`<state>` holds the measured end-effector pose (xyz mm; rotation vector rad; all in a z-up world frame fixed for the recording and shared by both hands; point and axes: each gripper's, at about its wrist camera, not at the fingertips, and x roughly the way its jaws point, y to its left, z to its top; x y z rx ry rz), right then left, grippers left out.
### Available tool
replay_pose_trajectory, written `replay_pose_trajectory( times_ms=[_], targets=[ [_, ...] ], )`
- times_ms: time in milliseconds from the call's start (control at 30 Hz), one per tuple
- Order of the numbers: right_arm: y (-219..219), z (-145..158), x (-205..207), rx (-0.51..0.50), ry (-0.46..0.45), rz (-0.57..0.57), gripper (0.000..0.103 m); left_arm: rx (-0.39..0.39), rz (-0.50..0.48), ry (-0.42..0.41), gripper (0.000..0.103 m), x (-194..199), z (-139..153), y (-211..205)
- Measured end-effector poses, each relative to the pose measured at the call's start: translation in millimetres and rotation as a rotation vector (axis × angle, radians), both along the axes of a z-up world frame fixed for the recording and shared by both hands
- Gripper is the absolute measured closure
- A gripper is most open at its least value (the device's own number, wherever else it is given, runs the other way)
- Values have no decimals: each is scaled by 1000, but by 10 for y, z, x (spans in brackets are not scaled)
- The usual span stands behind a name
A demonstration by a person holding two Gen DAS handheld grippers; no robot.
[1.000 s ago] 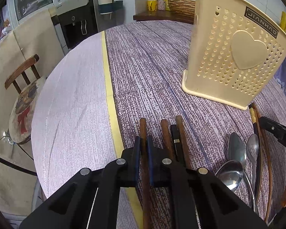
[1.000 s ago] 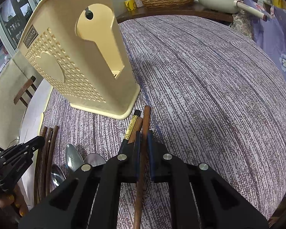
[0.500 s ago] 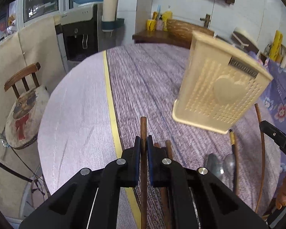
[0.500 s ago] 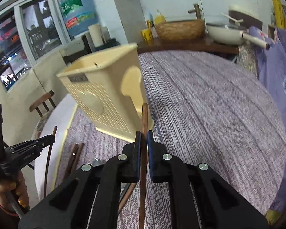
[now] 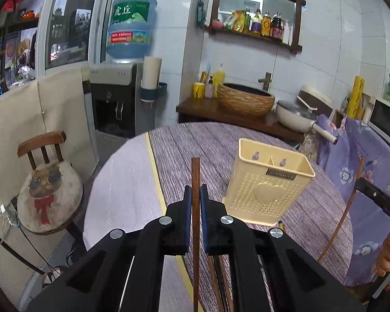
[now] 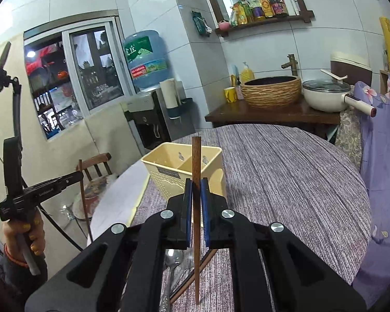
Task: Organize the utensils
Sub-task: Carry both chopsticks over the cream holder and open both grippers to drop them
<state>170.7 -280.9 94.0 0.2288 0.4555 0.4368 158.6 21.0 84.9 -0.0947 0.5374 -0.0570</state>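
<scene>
On the water jug [image 5: 130,26] atop the dispenser you can read the green label "虎丘"; the red band below it carries digits too small to make out. The right gripper's arm at your right edge [image 5: 384,205] shows the letters "DAS", cut off by the frame. The dark nameplate on the cream utensil holder [image 5: 269,184] is blurred and cannot be read here.
</scene>
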Motion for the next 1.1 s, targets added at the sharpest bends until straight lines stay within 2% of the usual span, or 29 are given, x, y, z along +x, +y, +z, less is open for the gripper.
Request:
replay_pose_trajectory(
  times_ms=[300, 667, 800, 900, 1100],
  targets=[
    [41, 82, 1, -19, -21, 26, 95, 8, 1, -37, 96, -41, 109, 51],
    [116, 397, 60, -8, -55, 95, 95, -20, -7, -88, 96, 40, 422, 131],
    [166, 621, 155, 12, -73, 113, 95, -22, -11, -124, 96, 146, 681, 93],
    [211, 854, 248, 15, -104, 107, 95, -54, -33, -144, 96, 256, 934, 51],
    [184, 1325, 433, 42, -171, 70, 95, -94, -43, -243, 96, 338, 1484, -45]
  ],
)
